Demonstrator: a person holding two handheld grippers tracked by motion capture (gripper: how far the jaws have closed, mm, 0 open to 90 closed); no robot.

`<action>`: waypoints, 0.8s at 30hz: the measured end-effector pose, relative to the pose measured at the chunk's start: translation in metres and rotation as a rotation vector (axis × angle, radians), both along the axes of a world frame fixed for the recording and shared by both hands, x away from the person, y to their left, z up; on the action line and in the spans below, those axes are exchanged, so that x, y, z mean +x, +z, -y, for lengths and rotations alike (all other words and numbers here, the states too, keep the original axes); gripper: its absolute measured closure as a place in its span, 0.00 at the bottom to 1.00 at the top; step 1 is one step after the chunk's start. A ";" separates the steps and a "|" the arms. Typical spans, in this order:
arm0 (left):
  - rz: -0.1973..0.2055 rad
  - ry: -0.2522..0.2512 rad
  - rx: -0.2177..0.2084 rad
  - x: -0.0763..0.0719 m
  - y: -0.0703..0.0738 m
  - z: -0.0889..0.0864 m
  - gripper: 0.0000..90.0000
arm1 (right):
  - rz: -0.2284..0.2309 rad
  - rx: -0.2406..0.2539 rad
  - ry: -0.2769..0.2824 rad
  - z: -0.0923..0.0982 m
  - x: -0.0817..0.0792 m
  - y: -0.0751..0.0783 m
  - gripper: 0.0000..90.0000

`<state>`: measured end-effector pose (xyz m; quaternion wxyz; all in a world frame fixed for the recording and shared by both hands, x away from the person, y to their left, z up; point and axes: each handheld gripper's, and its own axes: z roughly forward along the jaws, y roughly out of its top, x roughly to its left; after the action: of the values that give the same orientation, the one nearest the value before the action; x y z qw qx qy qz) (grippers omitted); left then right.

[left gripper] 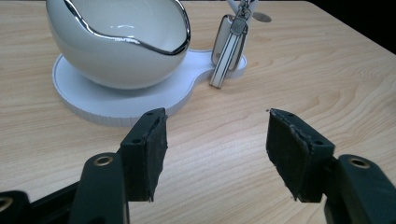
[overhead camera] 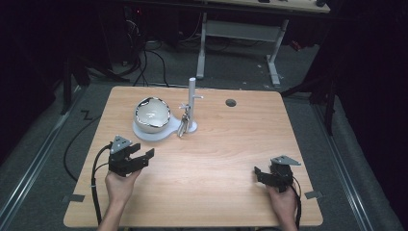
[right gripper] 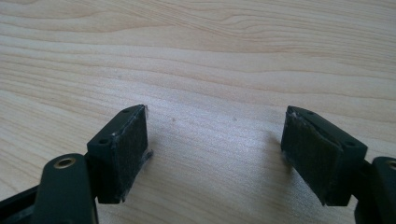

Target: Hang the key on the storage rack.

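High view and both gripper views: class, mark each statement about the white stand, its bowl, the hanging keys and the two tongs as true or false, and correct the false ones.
1. The glossy white egg-shaped bowl with a silver rim sits on the flat white plastic stand base. True.
2. The left tongs grip the bowl. False: their jaws are open, holding nothing, short of the base.
3. A bunch of keys with a white fob hangs from the stand's upright white post. True.
4. The right tongs hold the keys. False: they are open over the bare light wooden table.
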<state>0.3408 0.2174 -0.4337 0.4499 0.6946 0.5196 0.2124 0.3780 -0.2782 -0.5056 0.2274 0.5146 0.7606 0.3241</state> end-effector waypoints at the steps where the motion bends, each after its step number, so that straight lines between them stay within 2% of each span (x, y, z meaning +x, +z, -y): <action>1: -0.002 -0.001 0.007 -0.001 -0.001 0.000 0.43 | 0.000 0.000 0.000 0.000 0.000 0.000 0.25; 20: -0.030 0.018 0.009 -0.009 -0.019 -0.001 0.43 | 0.000 0.000 0.000 0.000 0.000 0.000 0.25; 24: -0.036 0.017 0.020 -0.009 -0.023 0.001 0.43 | 0.000 0.000 0.000 0.000 0.000 0.000 0.25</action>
<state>0.3316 0.2163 -0.4568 0.4316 0.6983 0.5313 0.2091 0.3780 -0.2782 -0.5056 0.2273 0.5145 0.7606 0.3241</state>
